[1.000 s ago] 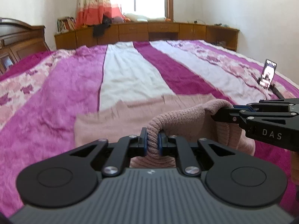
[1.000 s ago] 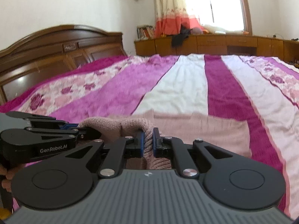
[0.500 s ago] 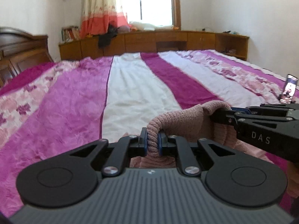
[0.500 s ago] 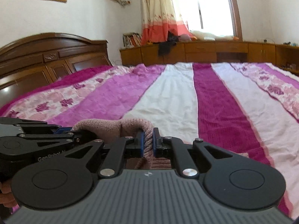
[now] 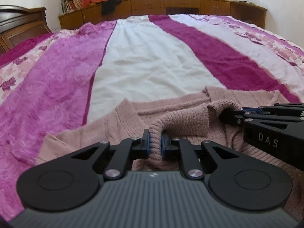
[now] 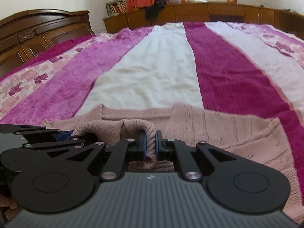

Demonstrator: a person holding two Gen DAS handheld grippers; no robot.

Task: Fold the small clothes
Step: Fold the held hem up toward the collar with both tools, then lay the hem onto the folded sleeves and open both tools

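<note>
A dusty-pink knitted sweater (image 5: 121, 127) lies spread on the striped bed, its far edge reaching the white stripe. My left gripper (image 5: 154, 142) is shut on a ribbed edge of the sweater, which bulges up between its blue pads. In the right wrist view the same sweater (image 6: 228, 133) stretches off to the right, and my right gripper (image 6: 150, 144) is shut on another bunch of that ribbed edge. The two grippers sit close side by side: the right gripper (image 5: 235, 114) shows at the right of the left wrist view, the left gripper (image 6: 66, 134) at the left of the right wrist view.
The bed cover (image 5: 152, 60) has magenta, white and floral pink stripes running away from me. A dark wooden headboard (image 6: 43, 30) stands at the left. Low wooden cabinets (image 5: 180, 5) with books and a dark garment line the far wall under a window.
Both grippers, still holding the sweater edge, have moved forward and tipped down toward the bed. The held fold now lies lower, over the spread part of the sweater, which shows again ahead.
</note>
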